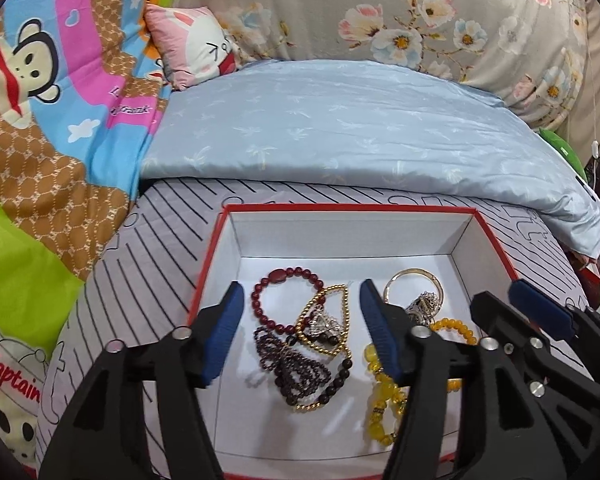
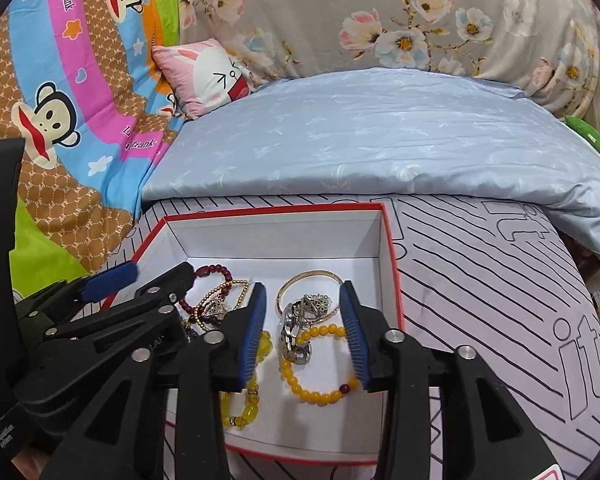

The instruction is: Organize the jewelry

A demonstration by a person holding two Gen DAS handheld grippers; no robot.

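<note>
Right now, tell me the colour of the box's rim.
Red rim, white inside; clearest in the left wrist view.

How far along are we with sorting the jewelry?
Done: every piece in view already lies inside the red-edged box, though heaped: dark red bead bracelet, gold bangle, amber bead bracelet. In hand: nothing; left gripper and right gripper hover open above the pile. Left: untangling and arranging the pieces.
</note>
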